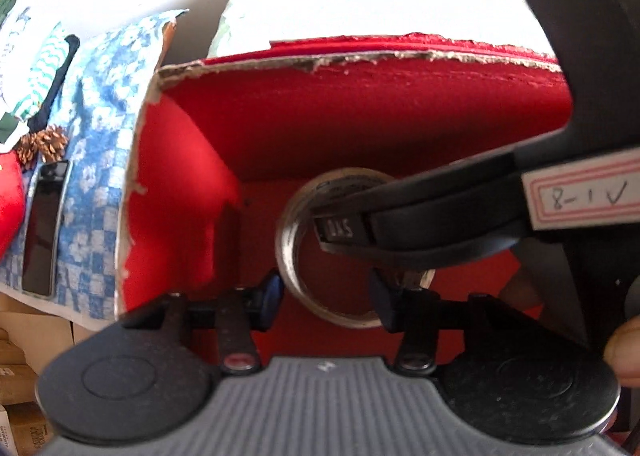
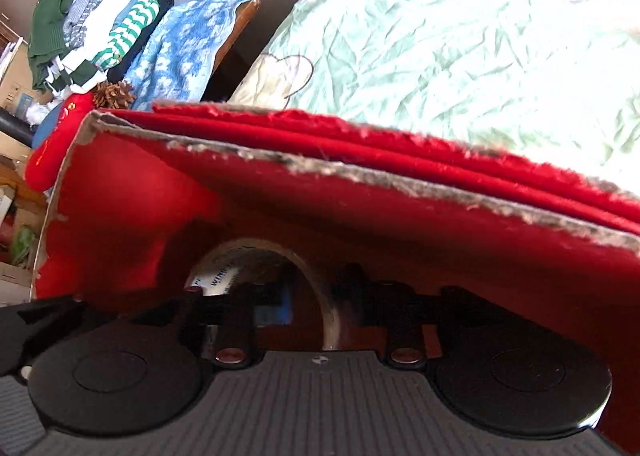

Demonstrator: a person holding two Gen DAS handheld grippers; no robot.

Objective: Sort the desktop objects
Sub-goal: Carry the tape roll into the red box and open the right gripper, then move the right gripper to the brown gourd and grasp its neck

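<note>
A red box (image 1: 192, 160) with torn cardboard edges fills both views. On its floor stands a roll of clear tape (image 1: 290, 252). In the right wrist view the roll (image 2: 248, 245) arches just ahead, and my right gripper (image 2: 316, 296) is shut on its right wall. Seen from the left wrist, the right gripper's black fingers (image 1: 344, 230) reach in from the right across the roll, below a label reading "8-1 V". My left gripper (image 1: 326, 298) hangs open at the box's near side. The roll's lower rim sits beyond its blue-tipped fingers, and nothing is held between them.
Left of the box, a dark phone (image 1: 42, 228) and pine cones (image 1: 44, 144) lie on a blue-white checked cloth (image 1: 104, 160). Folded clothes (image 2: 92, 20) are stacked at the far left. A pale green quilt (image 2: 460, 48) lies behind the box. A thumb (image 1: 624, 348) shows at the right edge.
</note>
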